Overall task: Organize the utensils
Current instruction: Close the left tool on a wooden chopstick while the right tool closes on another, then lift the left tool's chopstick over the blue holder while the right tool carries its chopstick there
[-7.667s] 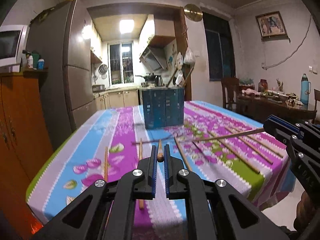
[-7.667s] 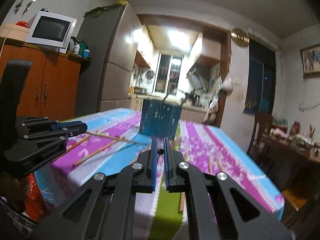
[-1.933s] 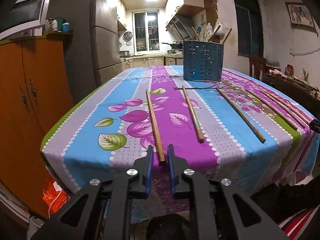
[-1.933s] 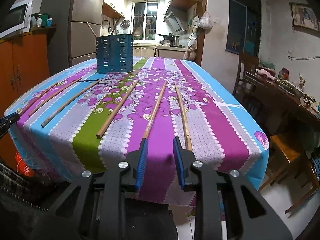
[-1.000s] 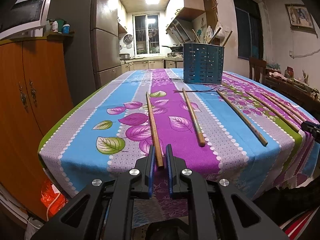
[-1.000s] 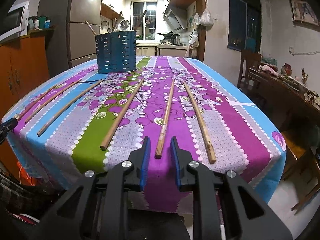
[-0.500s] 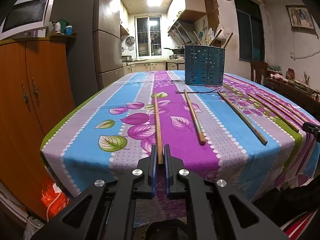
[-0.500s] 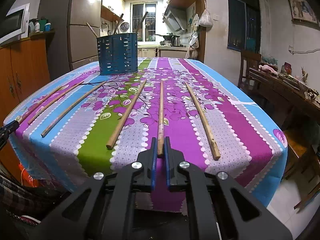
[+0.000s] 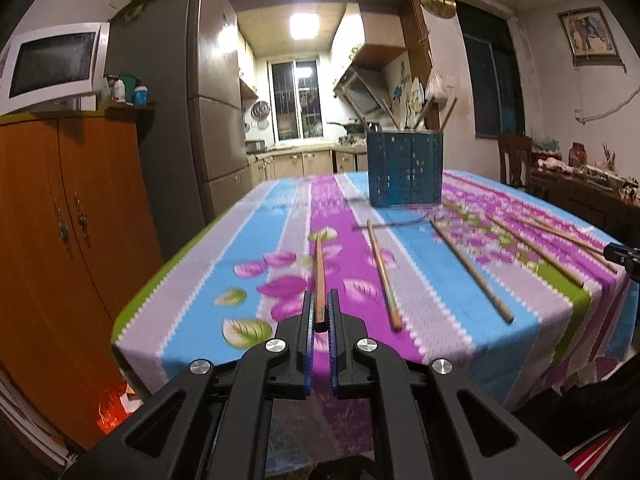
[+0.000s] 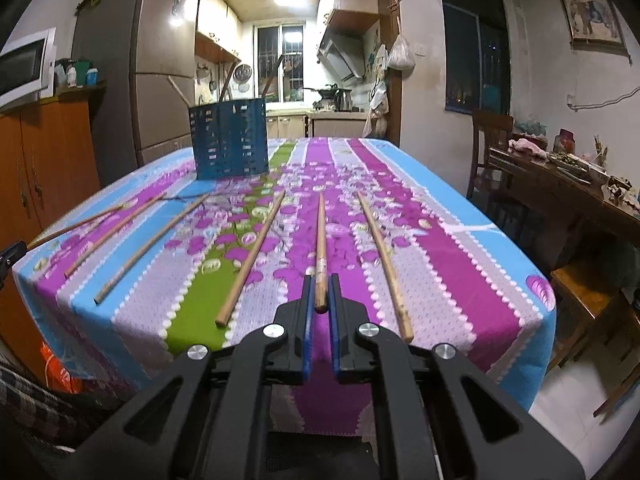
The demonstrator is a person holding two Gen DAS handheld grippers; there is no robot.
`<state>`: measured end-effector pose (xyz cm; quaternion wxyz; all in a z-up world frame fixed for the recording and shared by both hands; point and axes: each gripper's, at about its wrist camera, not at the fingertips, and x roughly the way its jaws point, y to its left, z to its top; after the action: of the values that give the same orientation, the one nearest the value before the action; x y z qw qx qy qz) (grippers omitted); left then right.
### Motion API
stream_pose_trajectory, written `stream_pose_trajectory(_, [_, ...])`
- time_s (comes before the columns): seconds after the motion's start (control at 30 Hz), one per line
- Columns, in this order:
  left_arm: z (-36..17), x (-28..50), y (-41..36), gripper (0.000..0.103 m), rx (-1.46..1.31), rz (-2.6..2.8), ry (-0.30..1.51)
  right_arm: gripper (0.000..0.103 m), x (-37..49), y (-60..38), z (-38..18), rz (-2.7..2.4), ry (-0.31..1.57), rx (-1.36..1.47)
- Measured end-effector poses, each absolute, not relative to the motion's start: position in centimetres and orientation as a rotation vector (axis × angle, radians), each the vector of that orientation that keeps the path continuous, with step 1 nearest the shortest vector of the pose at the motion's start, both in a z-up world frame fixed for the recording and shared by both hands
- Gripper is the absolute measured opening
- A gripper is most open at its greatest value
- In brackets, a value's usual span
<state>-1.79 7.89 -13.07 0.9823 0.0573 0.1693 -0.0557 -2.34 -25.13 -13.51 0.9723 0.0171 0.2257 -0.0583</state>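
My left gripper [image 9: 319, 312] is shut on the near end of a wooden chopstick [image 9: 319, 276] that points away over the table. My right gripper [image 10: 320, 294] is shut on the near end of another wooden chopstick [image 10: 320, 236]. A blue perforated utensil holder [image 9: 405, 168] stands far down the table with several sticks in it; it also shows in the right wrist view [image 10: 229, 144]. Several more chopsticks lie loose on the cloth, one [image 9: 382, 270] right of my left gripper, others [image 10: 251, 254] [image 10: 385, 262] either side of my right.
The table wears a striped floral cloth [image 9: 264, 240]. An orange cabinet [image 9: 60, 240] and a grey fridge [image 9: 176, 112] stand to the left. A wooden chair [image 10: 490, 136] and a cluttered side table [image 10: 568, 184] stand to the right.
Both grippers have closed on their chopsticks and risen a little; the held sticks now lift off the cloth at the near ends.
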Motion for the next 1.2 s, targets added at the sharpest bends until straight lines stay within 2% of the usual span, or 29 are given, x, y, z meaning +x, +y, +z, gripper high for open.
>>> stream_pose_trajectory(0.63, [-4.8,-0.2,9.5,0.007,0.017,-0.165,0.228,0.005,-1.9,-25.4,-6.8,-0.083,0.262,-0.031])
stream_pose_trajectory(1.2, [0.2,1.6,8.5,0.007,0.032,-0.206,0.171,0.005,-0.7,-26.0,-2.6,-0.05,0.218,-0.04])
